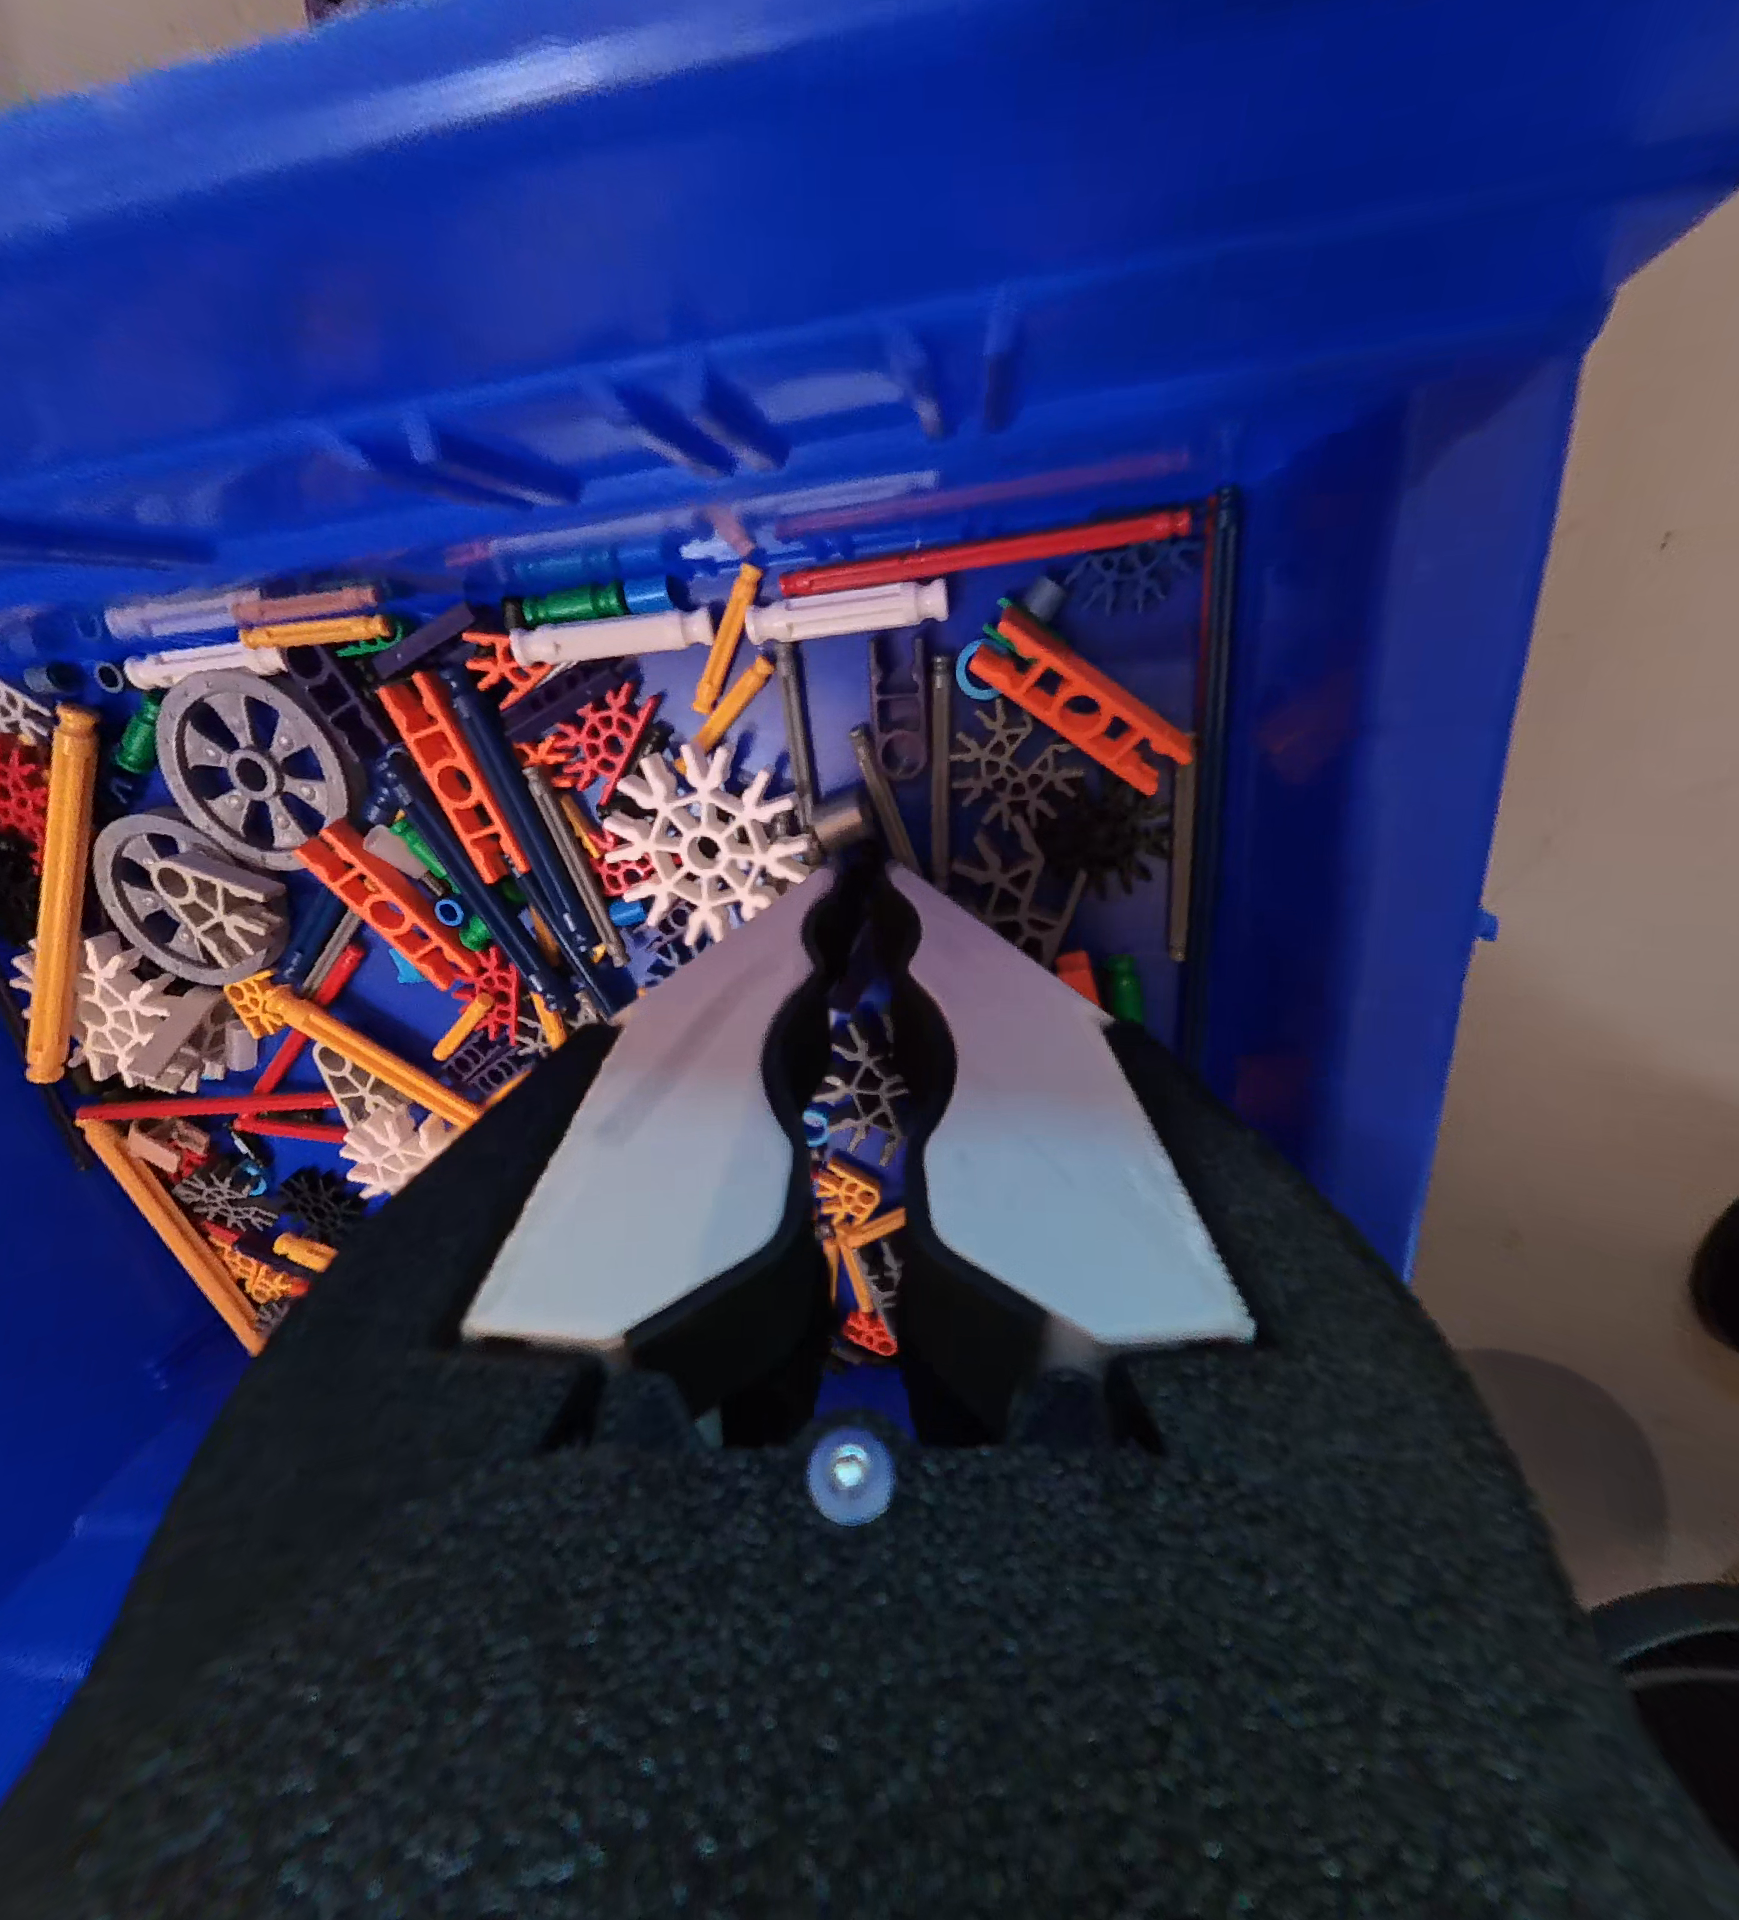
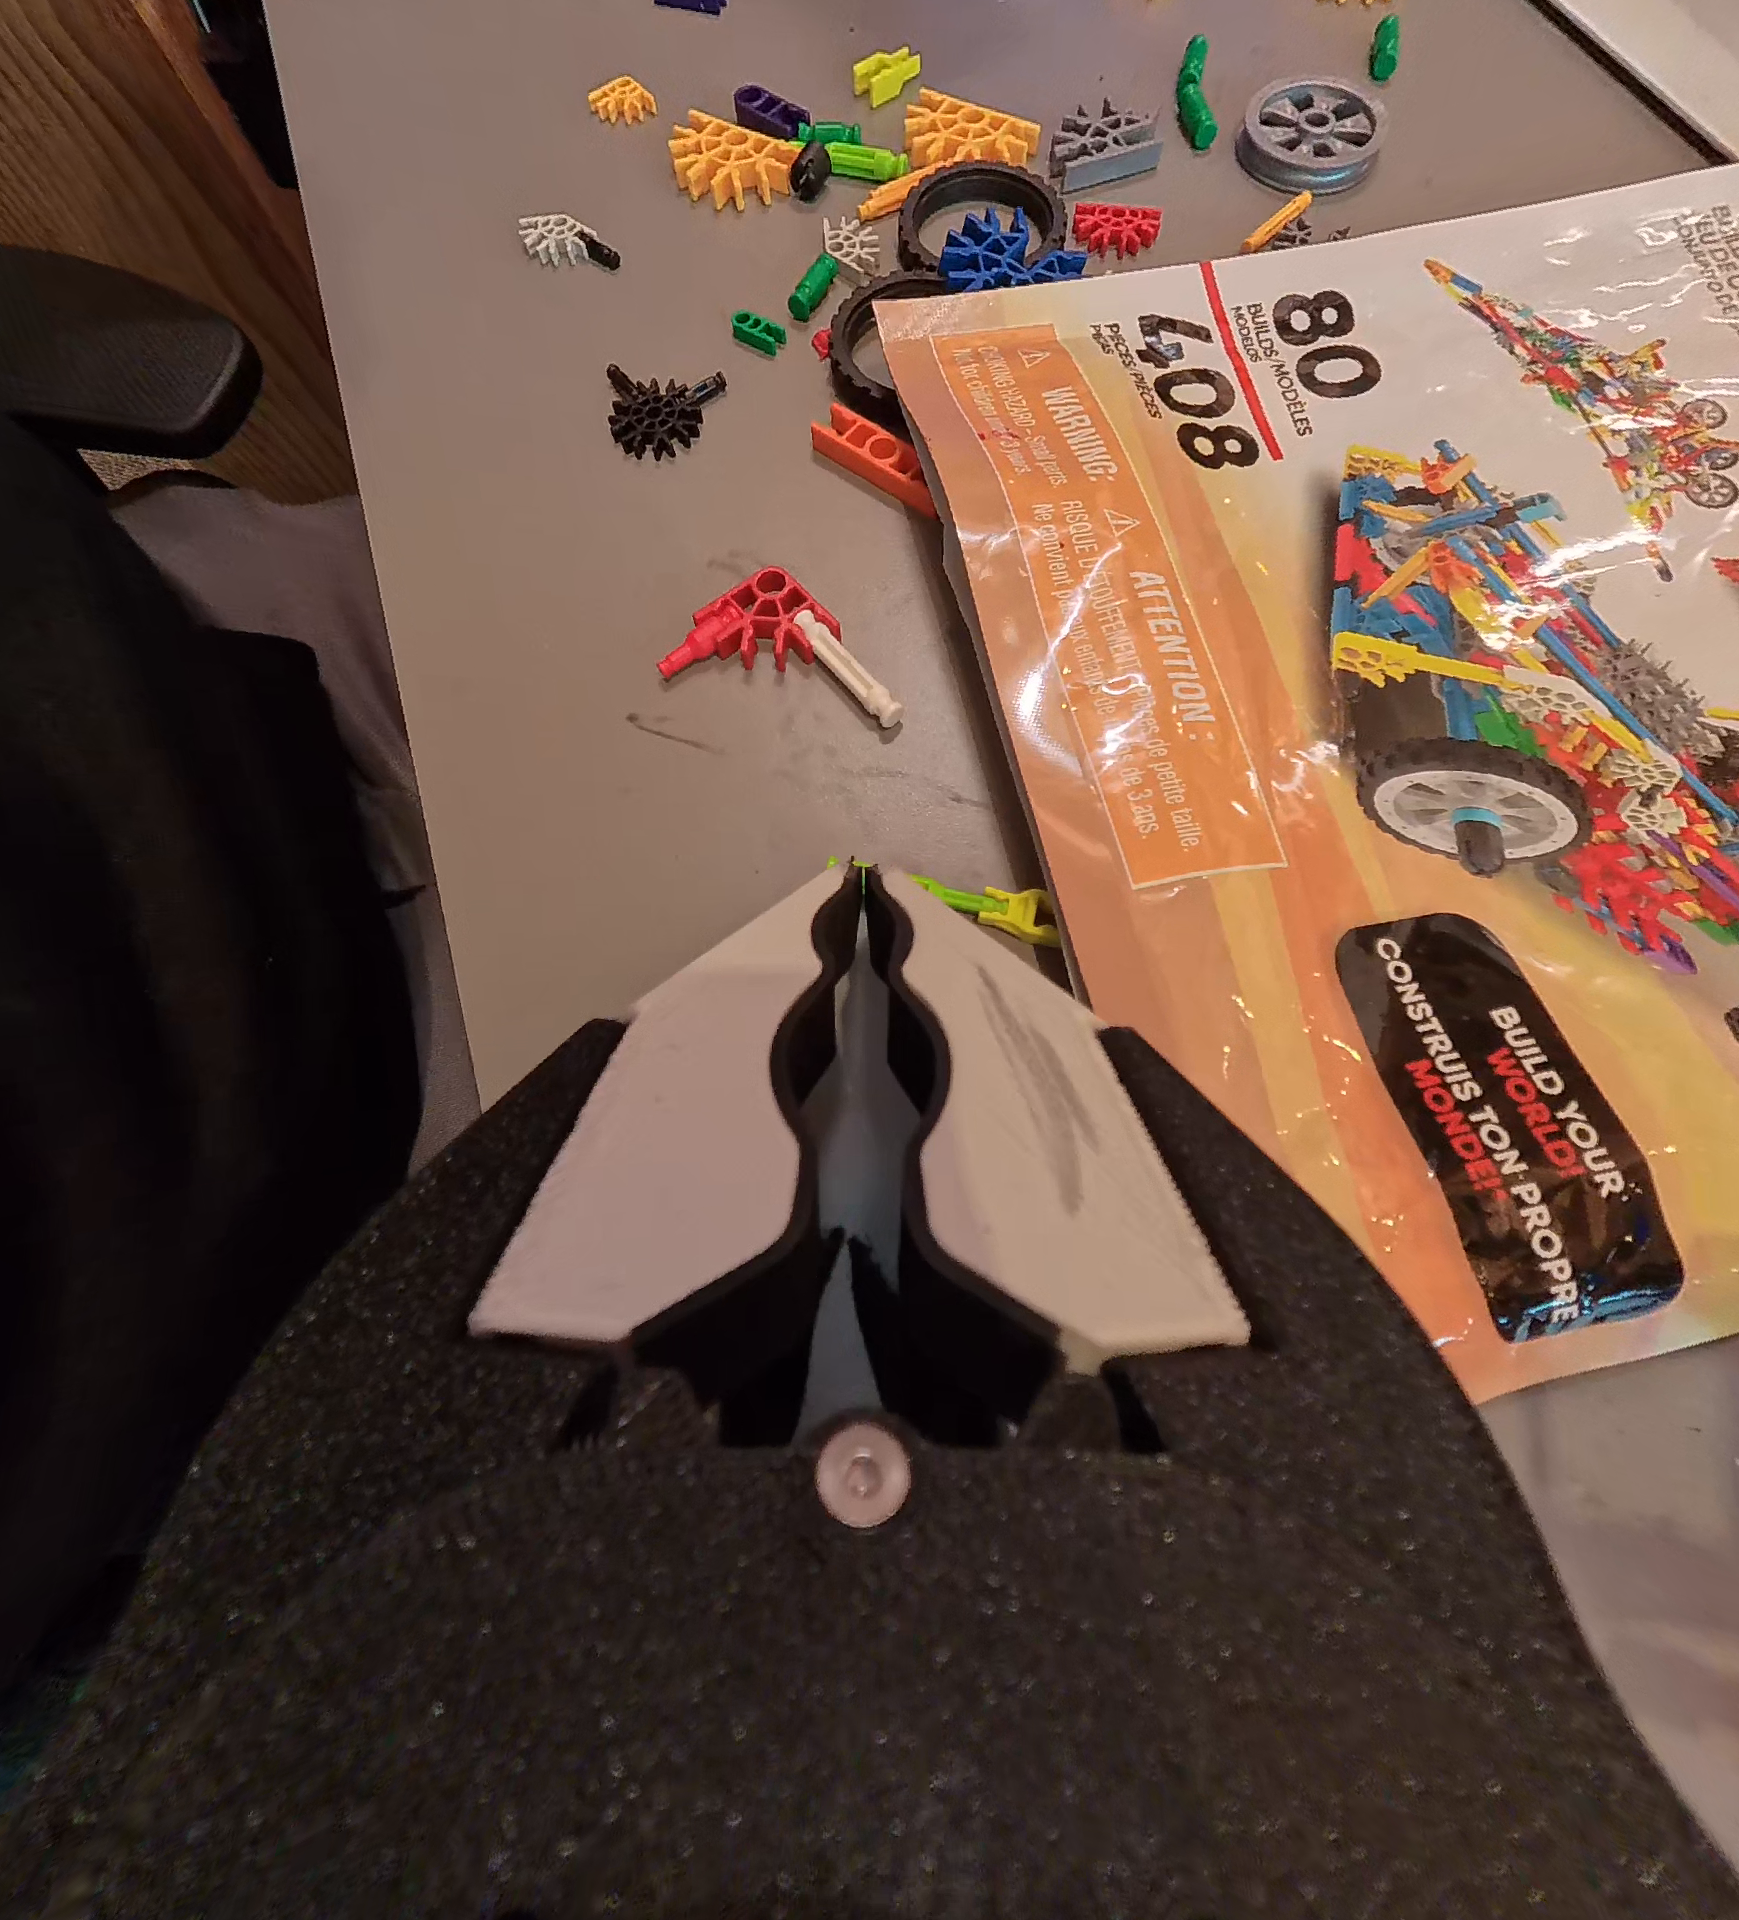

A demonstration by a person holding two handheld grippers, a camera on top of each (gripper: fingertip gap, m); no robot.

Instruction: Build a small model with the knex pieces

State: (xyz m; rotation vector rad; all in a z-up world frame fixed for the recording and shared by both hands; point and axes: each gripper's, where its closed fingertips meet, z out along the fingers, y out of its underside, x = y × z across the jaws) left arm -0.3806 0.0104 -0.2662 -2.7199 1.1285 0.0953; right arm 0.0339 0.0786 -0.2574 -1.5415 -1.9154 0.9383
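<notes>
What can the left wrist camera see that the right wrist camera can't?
Only the left wrist view shows the blue bin full of building pieces, such as a white snowflake connector and a grey wheel. The left hand-held gripper is closed or nearly so, deep in the bin.

Only the right wrist view shows the grey table, a printed plastic bag, a red connector and the right hand-held gripper, shut on a thin lime-green piece.

Both show loose building pieces.
</notes>
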